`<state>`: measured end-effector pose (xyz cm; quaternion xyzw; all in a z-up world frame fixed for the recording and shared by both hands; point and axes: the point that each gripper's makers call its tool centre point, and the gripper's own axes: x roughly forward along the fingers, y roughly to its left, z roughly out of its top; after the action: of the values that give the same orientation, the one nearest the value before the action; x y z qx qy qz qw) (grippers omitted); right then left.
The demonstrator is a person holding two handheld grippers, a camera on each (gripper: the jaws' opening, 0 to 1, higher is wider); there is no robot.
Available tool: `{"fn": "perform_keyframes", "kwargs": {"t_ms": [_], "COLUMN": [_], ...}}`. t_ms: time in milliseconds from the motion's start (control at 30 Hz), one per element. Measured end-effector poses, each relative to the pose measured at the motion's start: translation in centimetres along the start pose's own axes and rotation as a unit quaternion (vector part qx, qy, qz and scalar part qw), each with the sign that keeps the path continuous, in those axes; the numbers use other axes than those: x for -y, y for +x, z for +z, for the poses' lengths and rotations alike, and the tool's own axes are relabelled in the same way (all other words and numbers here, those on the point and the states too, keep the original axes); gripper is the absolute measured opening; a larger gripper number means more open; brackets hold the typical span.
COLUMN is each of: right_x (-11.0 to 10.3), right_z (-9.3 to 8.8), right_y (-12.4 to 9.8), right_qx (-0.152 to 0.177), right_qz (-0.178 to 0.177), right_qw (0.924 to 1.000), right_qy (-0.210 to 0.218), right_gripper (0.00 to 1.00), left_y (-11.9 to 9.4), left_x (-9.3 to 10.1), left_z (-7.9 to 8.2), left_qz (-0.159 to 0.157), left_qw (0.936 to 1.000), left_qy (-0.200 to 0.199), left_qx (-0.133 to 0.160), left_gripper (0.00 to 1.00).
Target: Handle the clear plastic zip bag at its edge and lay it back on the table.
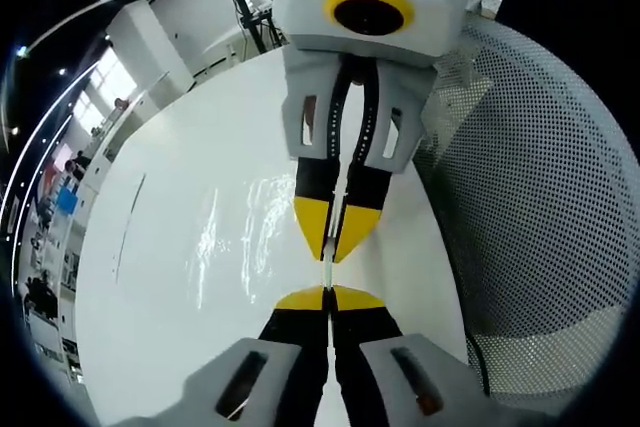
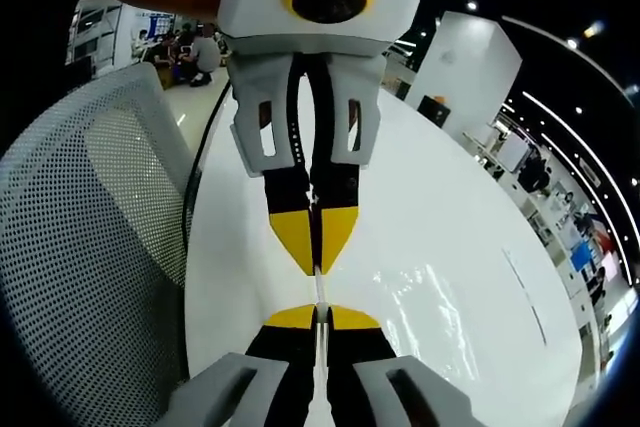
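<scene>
Grey tongs (image 1: 329, 292); black, yellow-tipped jaws

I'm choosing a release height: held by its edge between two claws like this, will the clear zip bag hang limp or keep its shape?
Probably limp. The clear zip bag shows as a thin strip pinched between the left claw and the right claw, so it looks like light film. It would likely sag and settle softly on the glossy white table, where it may slide.

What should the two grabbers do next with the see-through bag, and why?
Probably lower it together. The left gripper and right gripper face each other, both shut on the clear bag's edge, holding it above the white table.
</scene>
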<state>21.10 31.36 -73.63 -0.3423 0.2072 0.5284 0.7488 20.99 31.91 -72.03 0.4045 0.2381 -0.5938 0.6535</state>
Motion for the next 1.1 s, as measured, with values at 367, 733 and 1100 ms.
{"fn": "perform_keyframes", "kwargs": {"t_ms": [367,733,1100], "right_x": [-0.09,-0.11,-0.06], "right_z": [0.00,0.01,-0.10], "right_y": [0.09,-0.04,-0.23], "right_qx": [-0.001,0.000,-0.002], "right_qz": [0.001,-0.001,-0.003], "right_qw": [1.0000,1.0000,1.0000], "right_qy": [0.000,0.000,0.001], "right_gripper": [0.00,0.00,0.00], "left_y": [-0.21,-0.35,-0.52], "left_x": [0.05,-0.06,-0.11], "left_z": [-0.29,-0.65,-0.50], "left_qz": [0.003,0.008,0.011], "left_qw": [1.0000,1.0000,0.9999], "left_qy": [-0.002,-0.004,-0.004], "left_qx": [0.002,0.004,0.007], "left_gripper": [0.00,0.00,0.00]}}
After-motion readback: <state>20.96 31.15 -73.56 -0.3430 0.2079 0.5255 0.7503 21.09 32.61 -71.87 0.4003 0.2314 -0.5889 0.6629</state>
